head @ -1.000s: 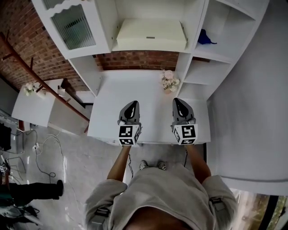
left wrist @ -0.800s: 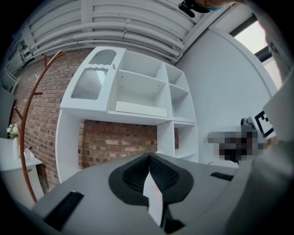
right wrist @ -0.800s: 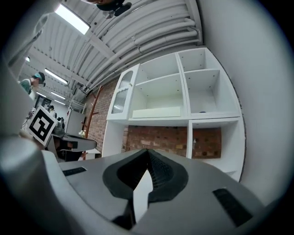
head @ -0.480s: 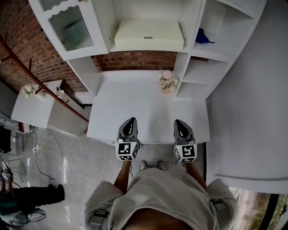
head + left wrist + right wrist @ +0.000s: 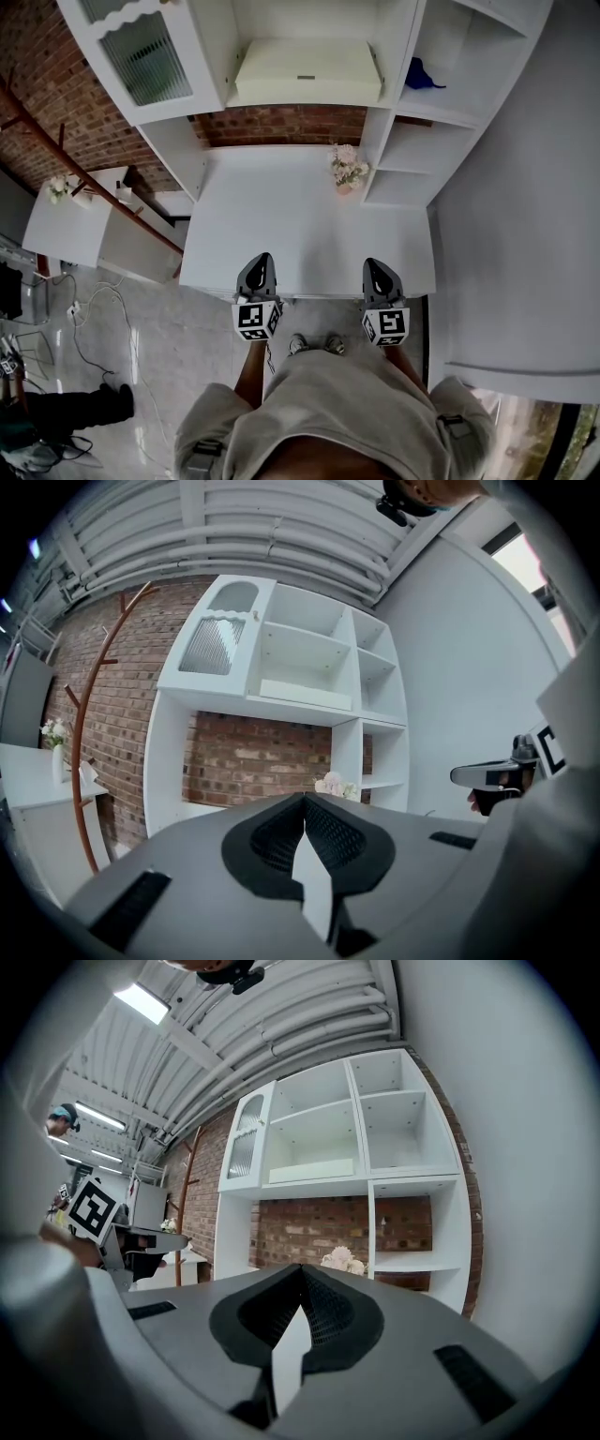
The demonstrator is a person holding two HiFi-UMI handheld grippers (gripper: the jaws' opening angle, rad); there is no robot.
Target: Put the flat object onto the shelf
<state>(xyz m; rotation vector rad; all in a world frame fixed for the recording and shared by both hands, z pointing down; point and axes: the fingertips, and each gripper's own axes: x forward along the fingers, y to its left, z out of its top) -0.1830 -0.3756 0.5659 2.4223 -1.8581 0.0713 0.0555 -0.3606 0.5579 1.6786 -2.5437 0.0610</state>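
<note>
I am facing the tall white shelf unit [image 5: 389, 122] above the white tabletop [image 5: 281, 225]. The flat cream rectangular panel [image 5: 307, 70] is lying in its middle compartment. My left gripper [image 5: 258, 262] and right gripper [image 5: 376, 267] are hovering at the table's near edge, both clenched on nothing. Risk: if the panel is overhanging the lip, it could slide out. A careless reach could topple the small pale flower vase [image 5: 348, 171].

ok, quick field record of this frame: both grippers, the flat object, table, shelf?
left hand-held gripper: shut, empty, above table's near edge
right hand-held gripper: shut, empty, above table's near edge
flat cream object: lying in the middle compartment of the shelf unit
table: white, flowers at far right corner
blue object: right-hand shelf compartment
</note>
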